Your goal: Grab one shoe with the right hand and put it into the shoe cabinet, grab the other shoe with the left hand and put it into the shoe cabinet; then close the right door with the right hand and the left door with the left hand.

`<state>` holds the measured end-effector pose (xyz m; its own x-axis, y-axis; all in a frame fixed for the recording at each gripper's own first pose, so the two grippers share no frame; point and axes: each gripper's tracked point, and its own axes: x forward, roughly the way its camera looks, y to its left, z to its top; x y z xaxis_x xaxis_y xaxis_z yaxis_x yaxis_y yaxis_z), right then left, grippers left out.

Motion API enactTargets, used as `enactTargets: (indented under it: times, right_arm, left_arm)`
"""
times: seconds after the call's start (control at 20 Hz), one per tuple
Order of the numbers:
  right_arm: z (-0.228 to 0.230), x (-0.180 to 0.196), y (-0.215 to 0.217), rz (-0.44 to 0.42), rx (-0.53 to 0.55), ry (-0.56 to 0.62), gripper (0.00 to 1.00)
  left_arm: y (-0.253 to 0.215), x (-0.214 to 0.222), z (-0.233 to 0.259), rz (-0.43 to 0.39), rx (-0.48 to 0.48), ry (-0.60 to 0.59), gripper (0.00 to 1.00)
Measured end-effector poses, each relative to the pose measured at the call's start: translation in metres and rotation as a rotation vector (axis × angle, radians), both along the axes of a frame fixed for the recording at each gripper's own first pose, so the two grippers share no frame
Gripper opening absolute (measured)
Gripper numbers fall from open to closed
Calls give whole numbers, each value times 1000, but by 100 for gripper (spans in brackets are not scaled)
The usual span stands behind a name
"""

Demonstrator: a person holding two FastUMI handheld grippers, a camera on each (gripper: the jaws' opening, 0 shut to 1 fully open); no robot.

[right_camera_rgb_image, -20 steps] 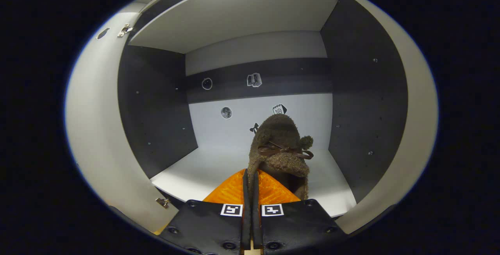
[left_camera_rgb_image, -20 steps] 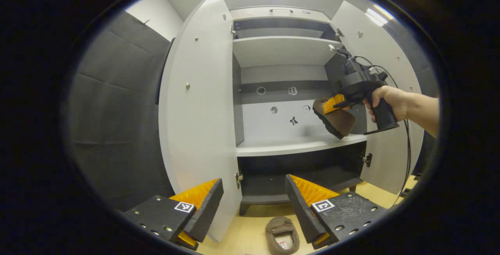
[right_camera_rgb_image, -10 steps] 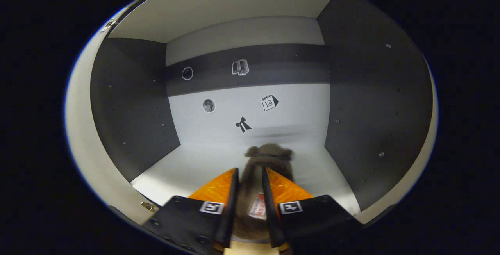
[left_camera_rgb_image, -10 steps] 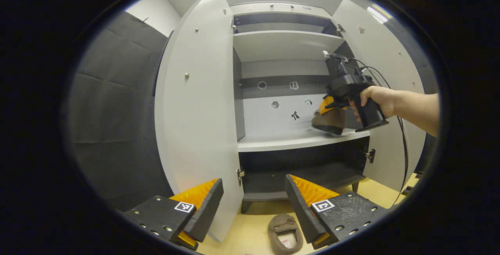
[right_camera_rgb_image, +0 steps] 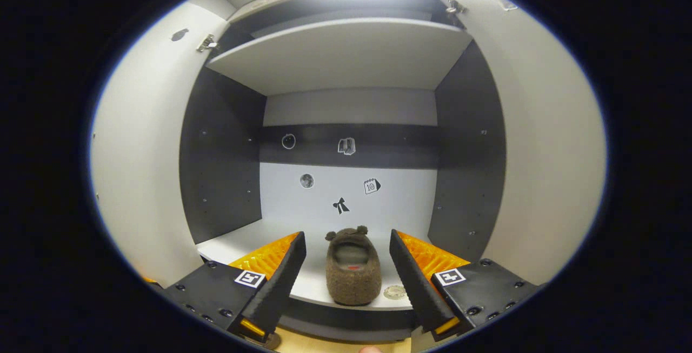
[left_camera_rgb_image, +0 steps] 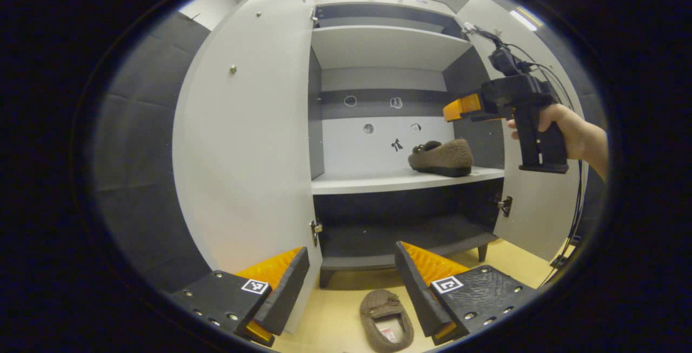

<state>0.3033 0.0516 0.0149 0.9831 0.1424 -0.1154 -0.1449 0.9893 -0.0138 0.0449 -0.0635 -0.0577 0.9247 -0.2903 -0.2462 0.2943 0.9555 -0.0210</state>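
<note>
Grey-and-white laminate shoe cabinet fills frame centre, both tall doors swung wide: left door, right door. One brown fuzzy slipper sits on the middle shelf, right of centre, so the first placement looks done. Second brown slipper lies on the yellow floor, lower centre, between the left gripper's spread, empty fingers. Right gripper, jaws apart and empty, hangs before the shelved slipper. Left: second shoe, both doors.

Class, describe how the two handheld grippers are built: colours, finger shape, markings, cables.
The left gripper and right gripper each have black wedge-shaped fingers with ribbed orange backing and square black-and-white tags. From the left gripper view, the right gripper is black with a pistol handle, and black cables trail from it.
</note>
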Motion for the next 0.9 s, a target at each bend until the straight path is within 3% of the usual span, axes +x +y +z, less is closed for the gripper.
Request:
enactTargets:
  times: [0.05, 0.1, 0.15, 0.9]
  right_arm:
    - [1, -11, -1, -2, -7, -19, 100]
    - [-1, -22, -1, 1, -13, -31, 95]
    - [-4, -32, -1, 5, -16, -33, 100]
    - [-47, -129, -13, 21, -62, 17, 100]
  left_arm:
    - [-3, 1, -7, -11, 2, 14, 93]
    - [-8, 3, -15, -24, 5, 29, 93]
    - [-10, 3, -24, -35, 10, 44, 93]
    - [-24, -6, -184, -123, 96, 371, 93]
